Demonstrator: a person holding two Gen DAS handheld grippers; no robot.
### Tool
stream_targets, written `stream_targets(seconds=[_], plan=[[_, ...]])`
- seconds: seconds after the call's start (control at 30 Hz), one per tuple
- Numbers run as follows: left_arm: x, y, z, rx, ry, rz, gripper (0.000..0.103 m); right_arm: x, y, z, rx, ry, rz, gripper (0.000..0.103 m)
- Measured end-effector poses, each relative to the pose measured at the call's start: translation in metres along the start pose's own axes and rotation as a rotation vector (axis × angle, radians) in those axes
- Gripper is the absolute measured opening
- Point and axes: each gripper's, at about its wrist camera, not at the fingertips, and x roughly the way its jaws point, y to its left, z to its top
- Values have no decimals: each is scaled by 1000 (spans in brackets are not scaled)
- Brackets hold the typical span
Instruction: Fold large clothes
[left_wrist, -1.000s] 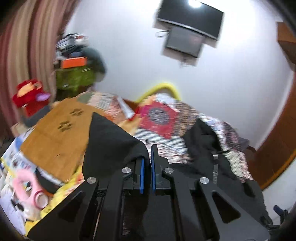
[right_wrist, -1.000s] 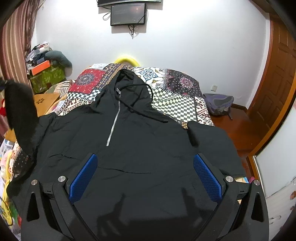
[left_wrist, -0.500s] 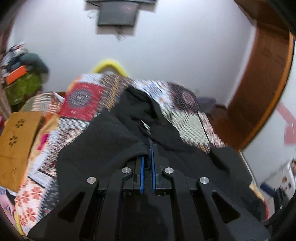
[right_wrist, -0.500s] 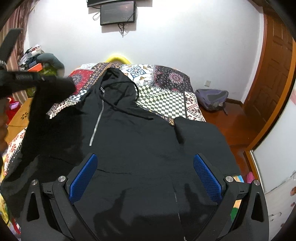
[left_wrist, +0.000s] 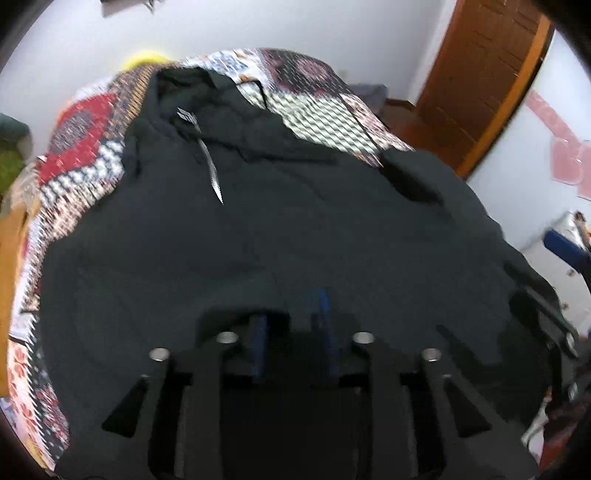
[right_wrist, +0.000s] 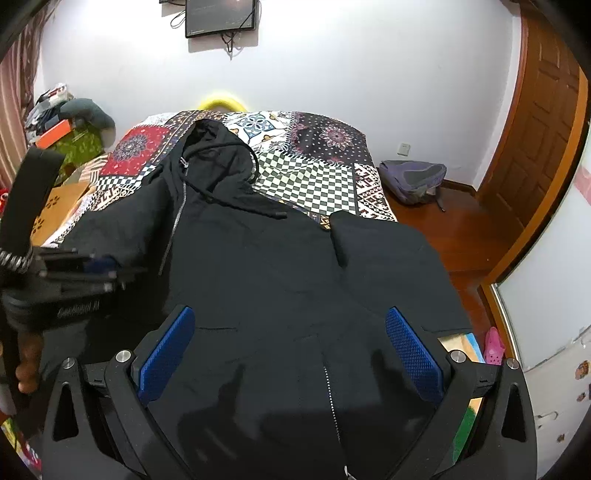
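A black zip hoodie (right_wrist: 280, 266) lies face up on the patchwork quilt (right_wrist: 314, 177), hood towards the far wall. In the left wrist view the hoodie (left_wrist: 295, 229) fills the frame, and my left gripper (left_wrist: 291, 317) hovers low over its body. The jaws are opening: the blue pads stand a little apart and do not press on the fabric beneath them. From the right wrist view the left gripper (right_wrist: 103, 271) hangs over the hoodie's left side, where the sleeve is folded inward. My right gripper (right_wrist: 291, 343) stands wide open above the hem and holds nothing.
A grey backpack (right_wrist: 413, 177) sits on the wooden floor right of the bed, near a brown door (right_wrist: 543, 122). Boxes and clutter (right_wrist: 70, 125) and a cardboard sheet (right_wrist: 59, 206) crowd the left side. A screen (right_wrist: 221, 16) hangs on the far wall.
My left gripper swung from the left side of the bed over the hoodie's body, carrying the black sleeve, dropped lower, and its pads parted. The right gripper stayed nearly still.
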Motion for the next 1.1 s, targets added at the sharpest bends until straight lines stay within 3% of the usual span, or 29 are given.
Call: stream_targets(seconds=[0.13, 0.3, 0.53, 0.8, 1.1], plan=[[-27, 4, -14, 20, -28, -2, 43, -6, 11, 7, -41, -9, 3, 103], [-82, 27, -25, 24, -157, 69, 61, -12, 37, 21, -111, -34, 21, 103], [-141, 99, -49, -75, -260, 201, 64, -6, 104, 39, -294, -44, 92, 103], [-145, 166, -87, -187, -224, 302, 64, 41, 182, 37, -496, 71, 198, 101], [-113, 198, -115, -256, -156, 295, 64, 86, 229, 25, -582, 191, 234, 88]])
